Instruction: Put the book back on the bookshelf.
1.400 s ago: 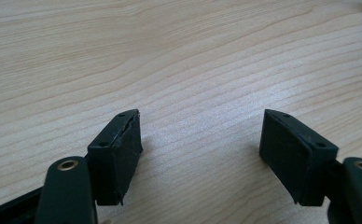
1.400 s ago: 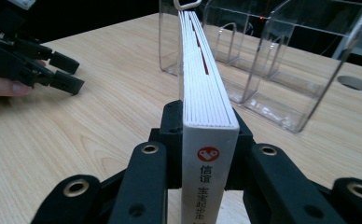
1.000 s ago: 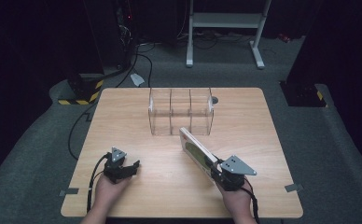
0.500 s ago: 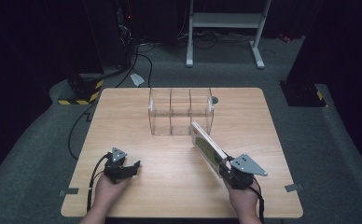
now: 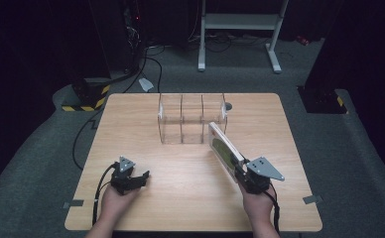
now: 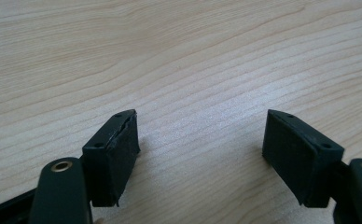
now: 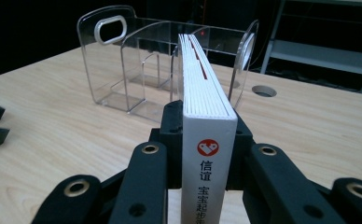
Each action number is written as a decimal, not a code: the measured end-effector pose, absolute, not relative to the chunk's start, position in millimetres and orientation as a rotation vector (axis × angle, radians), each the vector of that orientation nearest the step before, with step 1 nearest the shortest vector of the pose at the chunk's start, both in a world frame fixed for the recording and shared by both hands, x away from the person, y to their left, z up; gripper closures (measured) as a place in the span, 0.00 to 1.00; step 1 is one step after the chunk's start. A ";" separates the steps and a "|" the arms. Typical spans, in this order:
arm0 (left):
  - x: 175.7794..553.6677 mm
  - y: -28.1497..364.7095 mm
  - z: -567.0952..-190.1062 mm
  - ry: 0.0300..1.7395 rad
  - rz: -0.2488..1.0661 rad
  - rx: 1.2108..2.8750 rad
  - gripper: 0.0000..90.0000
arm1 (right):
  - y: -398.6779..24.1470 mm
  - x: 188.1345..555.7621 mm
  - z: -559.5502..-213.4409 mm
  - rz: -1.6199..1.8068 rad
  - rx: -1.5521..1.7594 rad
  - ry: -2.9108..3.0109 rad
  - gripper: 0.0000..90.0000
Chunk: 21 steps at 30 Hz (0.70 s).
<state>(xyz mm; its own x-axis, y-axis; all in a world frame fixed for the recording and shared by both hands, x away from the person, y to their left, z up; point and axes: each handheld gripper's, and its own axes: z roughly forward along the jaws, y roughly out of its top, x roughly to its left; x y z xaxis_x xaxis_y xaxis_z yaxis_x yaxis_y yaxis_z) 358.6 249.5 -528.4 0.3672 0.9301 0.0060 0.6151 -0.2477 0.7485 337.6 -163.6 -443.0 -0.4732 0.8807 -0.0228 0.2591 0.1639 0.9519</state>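
Table [image 5: 131, 124]: light wood, grain running across, with a round cable hole [image 5: 228, 106] near its far edge.

Rack [image 5: 192, 118]: clear plastic, three compartments side by side, standing at mid-table toward the far edge, the hole just behind its right end. In the right gripper view its end walls are rounded and each has an oval handle cut-out. All compartments look empty.

Book [image 5: 225, 150]: white, held on edge off the table, just in front of the rack's right end. It slants from the right tongs up toward the rack, its far corner close to the rack's right front corner; contact cannot be judged. The high view shows a green patch on its cover. In the right gripper view the spine faces the camera: a red round logo with a white mark, then Chinese characters "信谊" and a smaller line below, cut off at the frame edge. Page block is uppermost.

Right tongs [image 7: 209, 135]: in front of and right of the rack, closed on the book, one jaw on each cover.

Left tongs [image 6: 200, 156]: in front of and left of the rack, well apart from it, low over bare table, jaws wide apart, nothing between them.
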 end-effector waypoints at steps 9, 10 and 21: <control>358.6 249.6 -528.3 1.329 0.606 1.970 0.30 | -153.9 361.8 -430.2 1.298 1.091 1.786 0.84; 358.7 249.6 -528.3 1.326 0.606 1.971 0.30 | -151.7 365.3 -429.1 1.291 1.089 1.780 0.84; 358.0 249.7 -528.0 1.324 0.607 1.977 0.31 | -126.8 399.2 -424.3 1.245 1.084 1.763 0.84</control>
<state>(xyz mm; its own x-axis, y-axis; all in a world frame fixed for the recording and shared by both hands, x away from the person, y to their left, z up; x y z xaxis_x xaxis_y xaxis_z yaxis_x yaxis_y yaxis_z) 358.0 249.7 -528.0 0.3763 0.9264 0.0114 0.6133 -0.2582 0.7465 399.2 -126.8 -424.3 -0.3954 0.9150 -0.0805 0.2299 0.1834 0.9558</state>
